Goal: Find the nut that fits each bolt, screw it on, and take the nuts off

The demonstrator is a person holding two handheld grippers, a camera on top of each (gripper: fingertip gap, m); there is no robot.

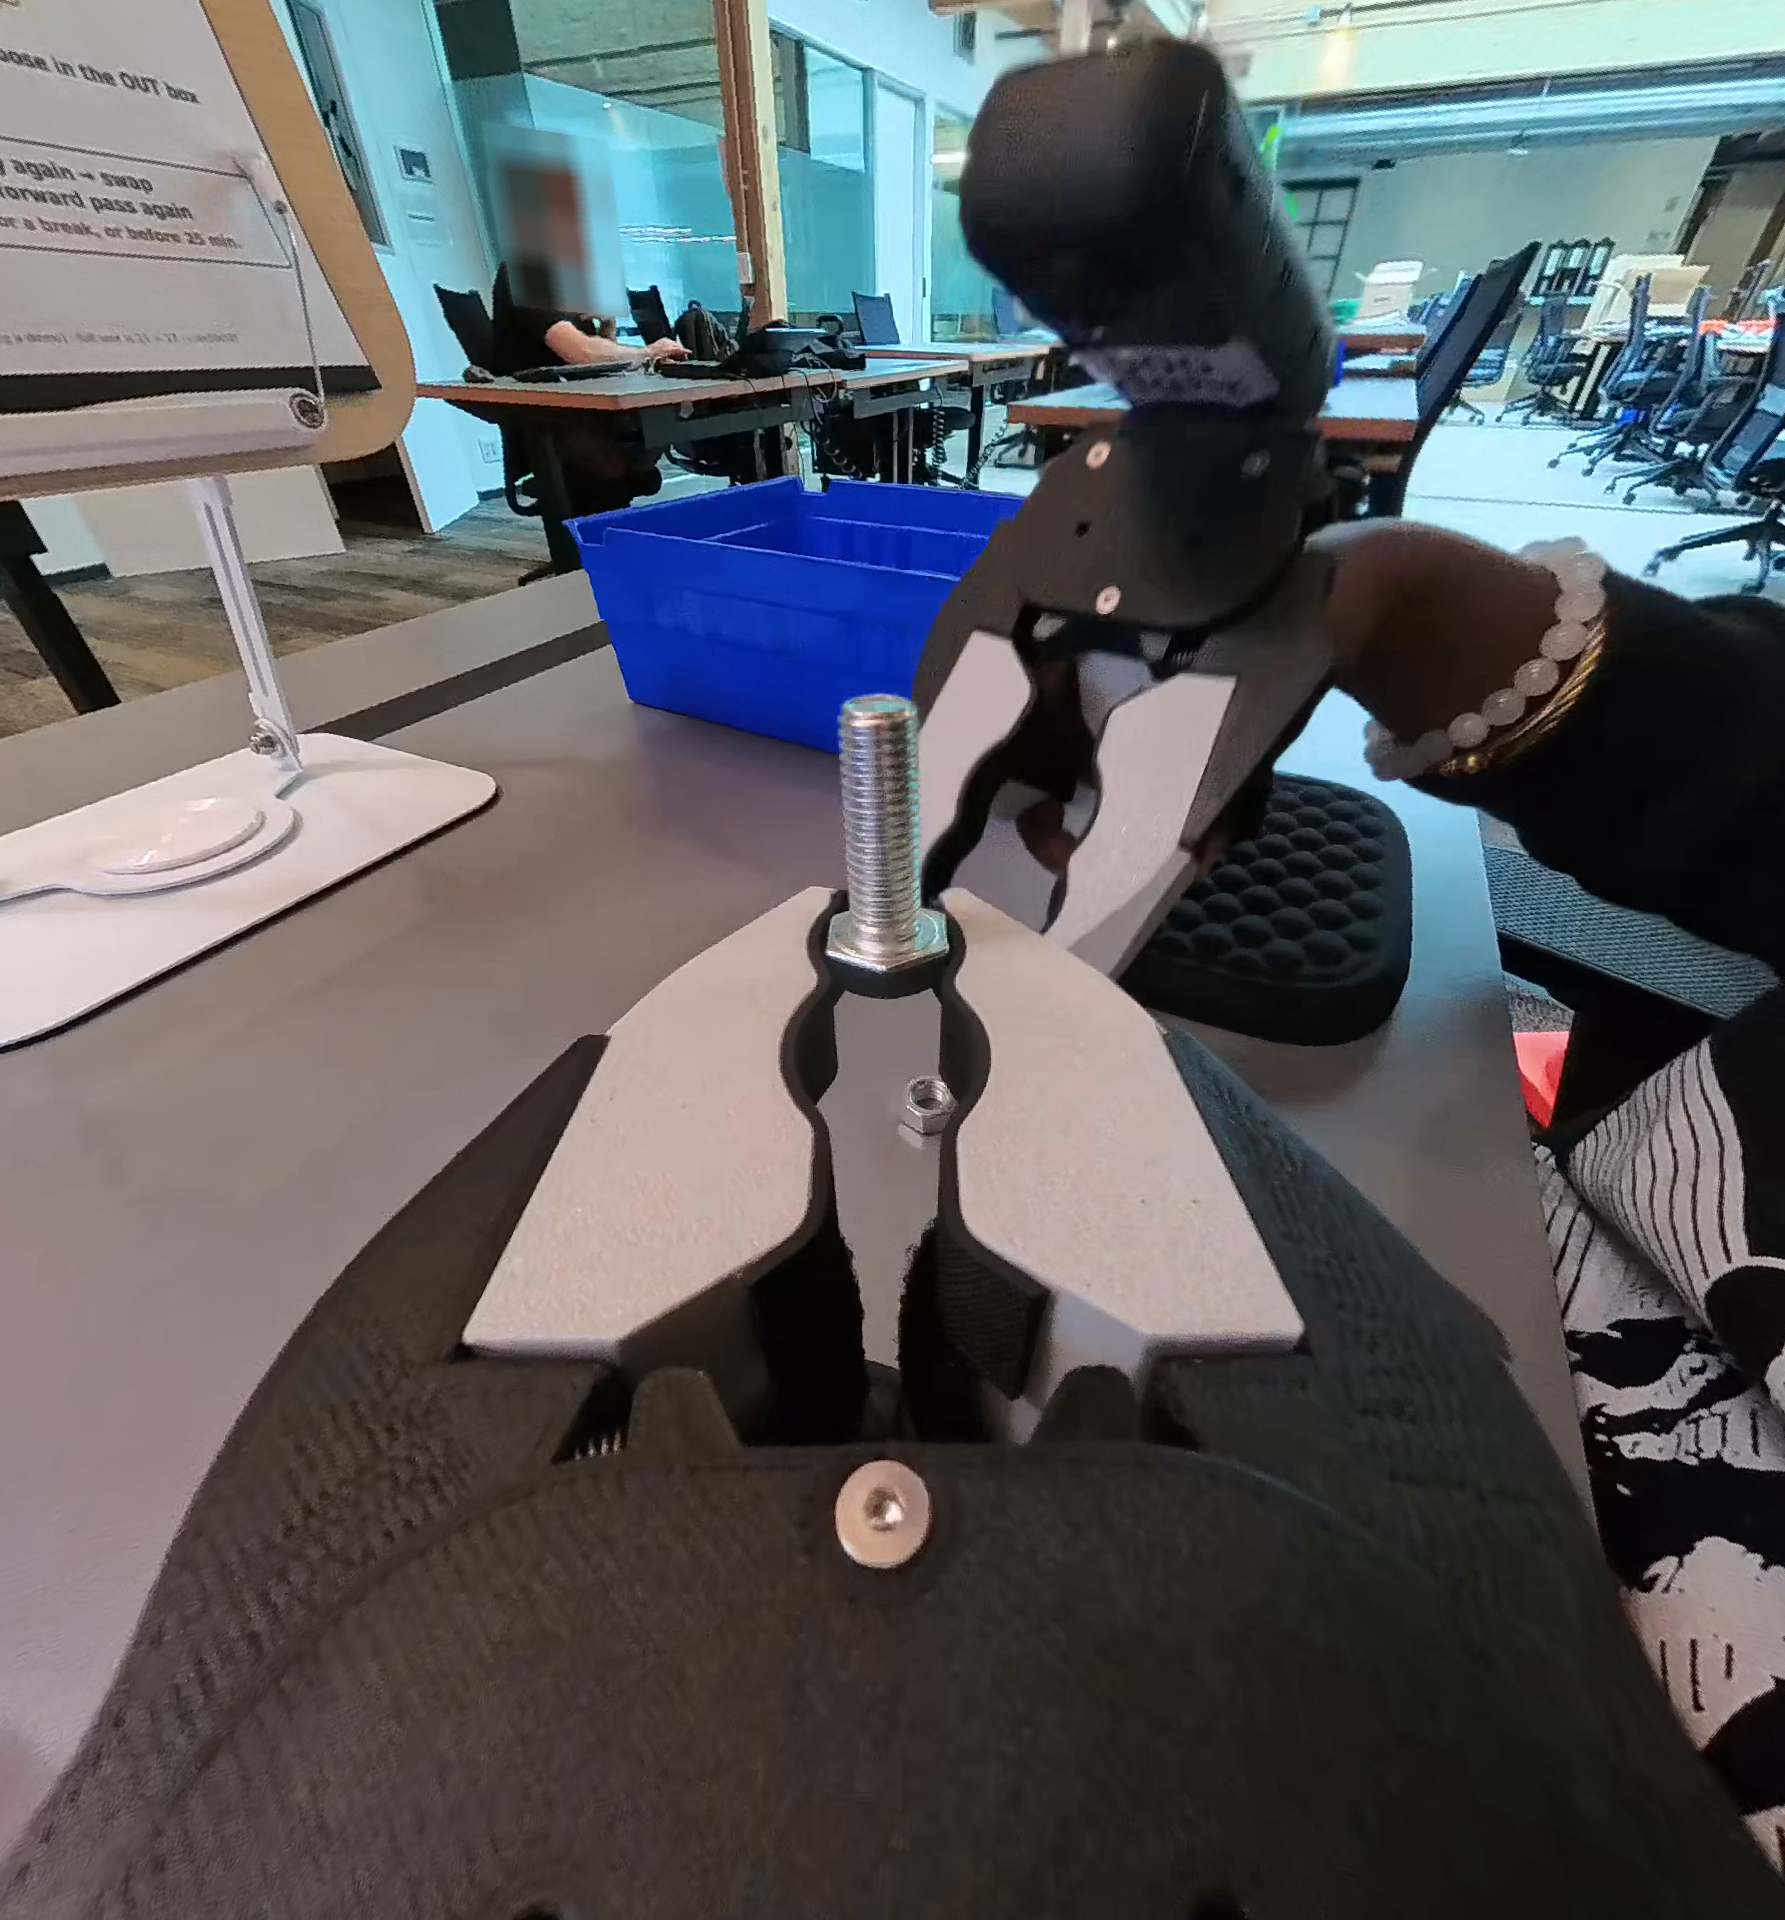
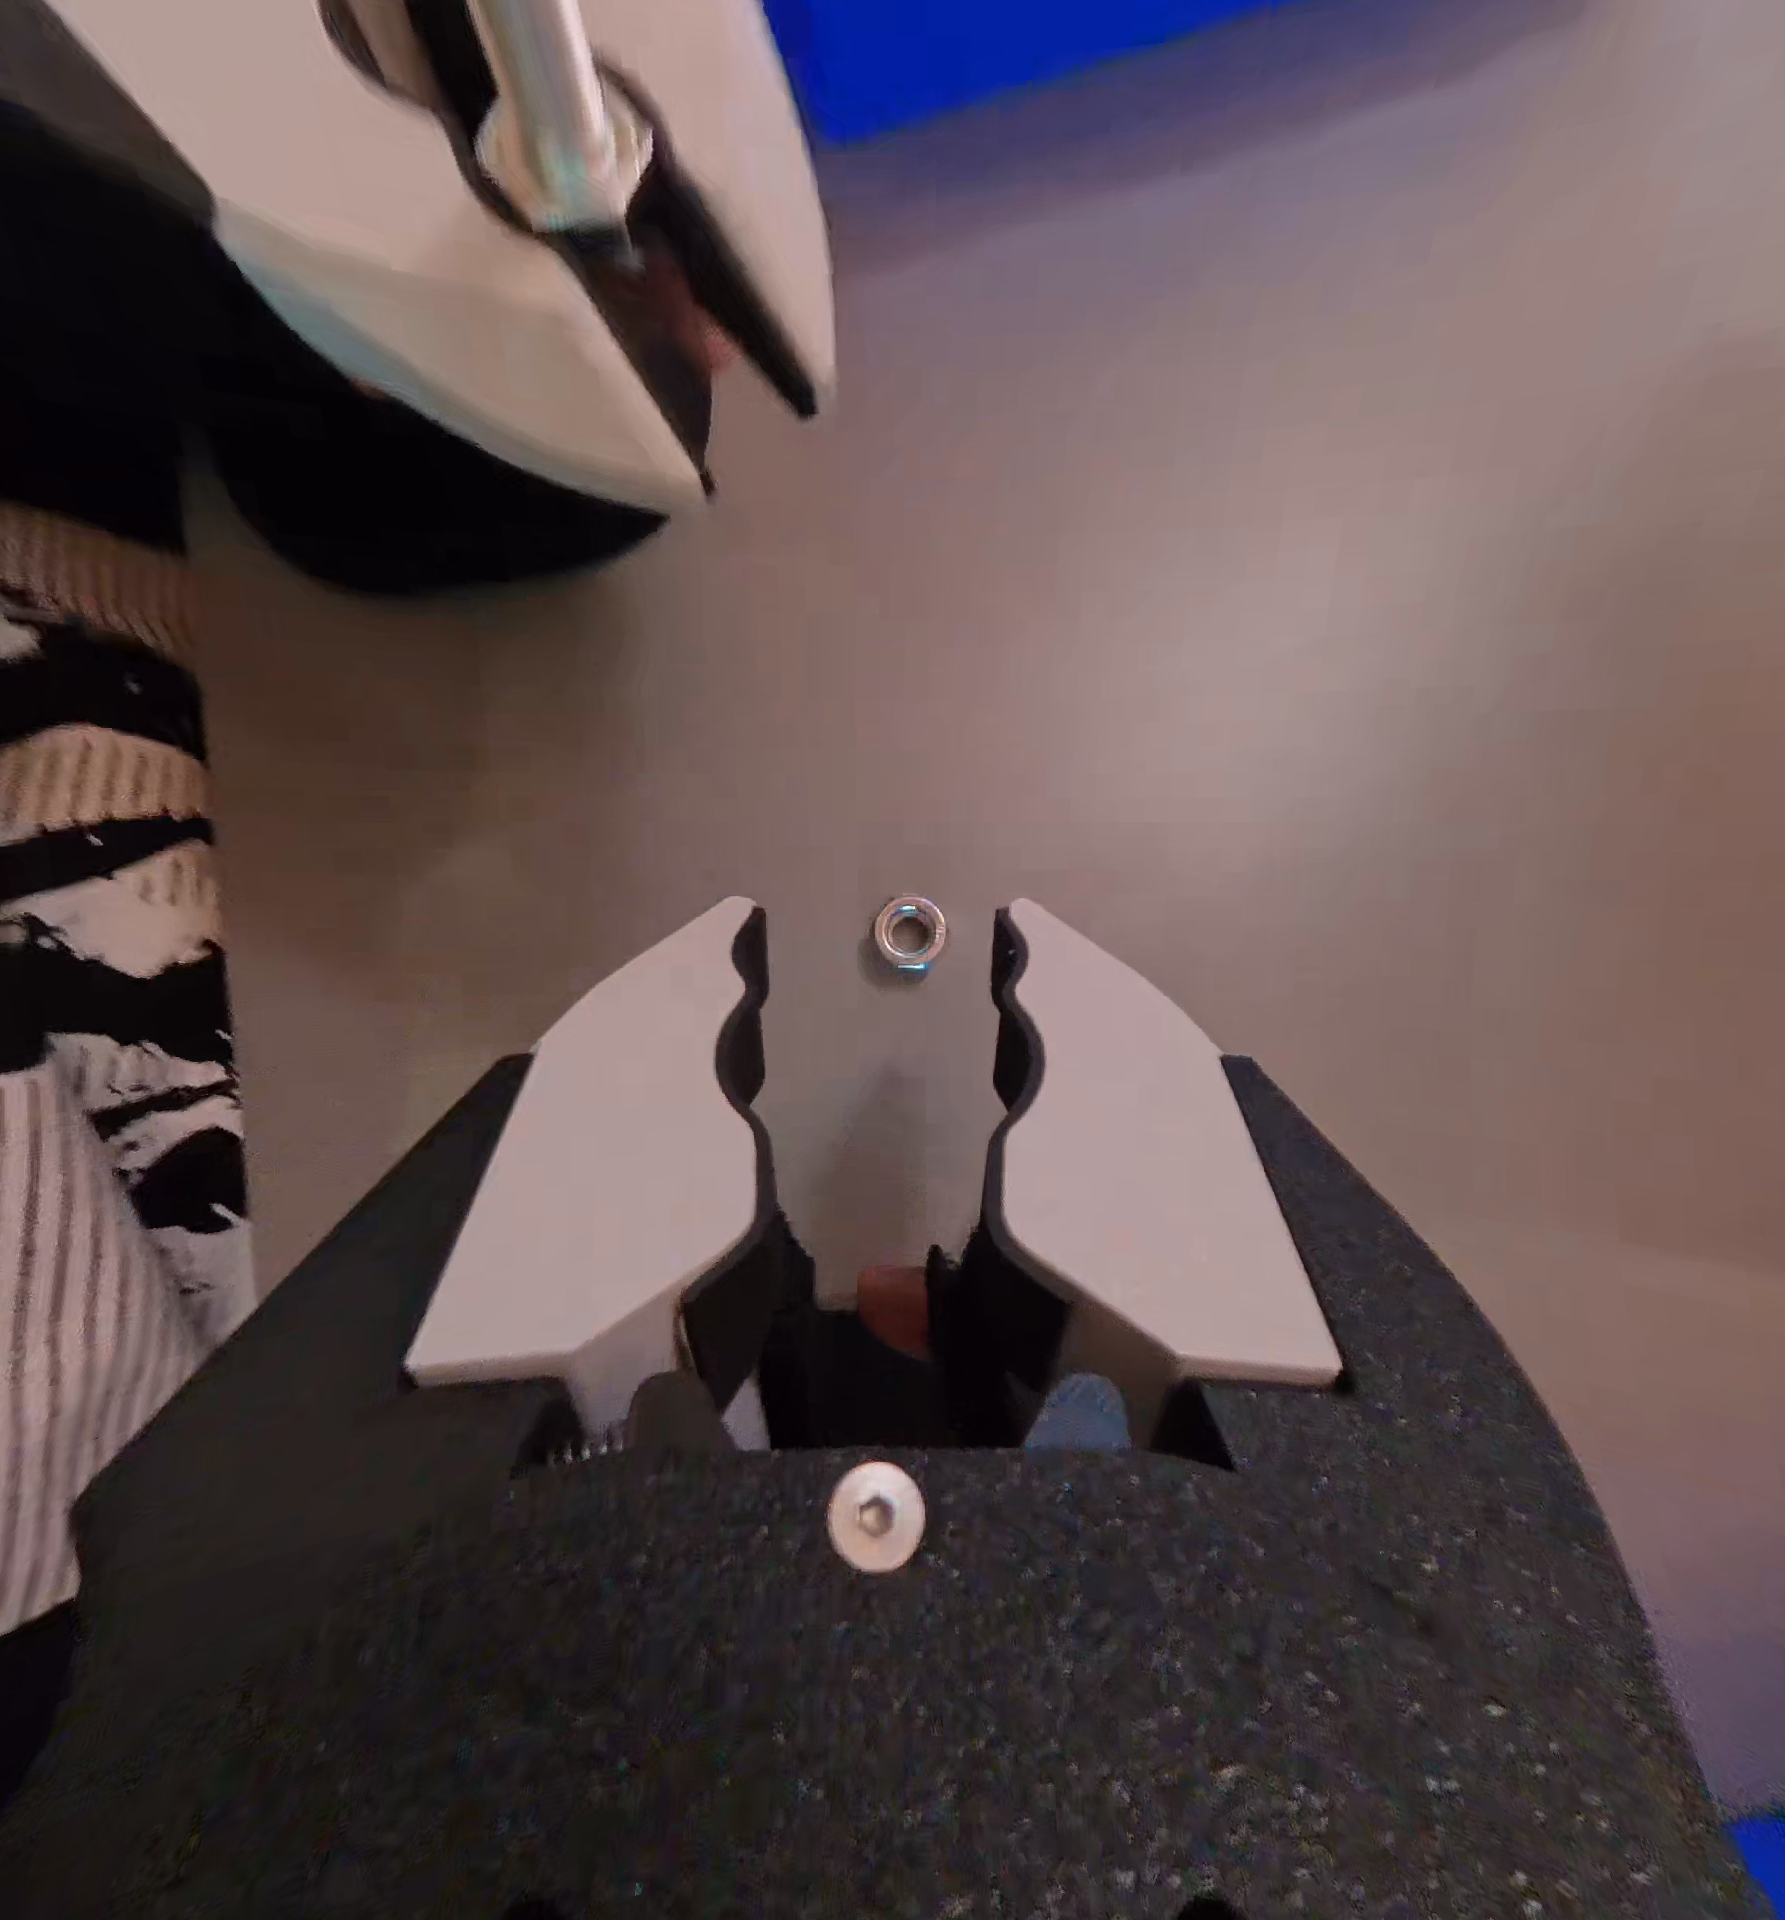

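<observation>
Bolt (image 1: pixel 880 831) clenched upright in left gripper (image 1: pixel 886 940) jaws; right gripper (image 2: pixel 880 935) jaws released above nut (image 2: pixel 910 932); blue bin (image 1: pixel 784 603) contents hidden.

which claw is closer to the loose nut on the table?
Right. The right claw hangs open just above the nut, which lies between its fingertips. The left claw is shut on the bolt, held higher above the table.

right gripper (image 2: pixel 877 925) spread wide | small nut (image 2: pixel 910 928) flat on grey table (image 2: pixel 1283 727), between fingertips
</observation>
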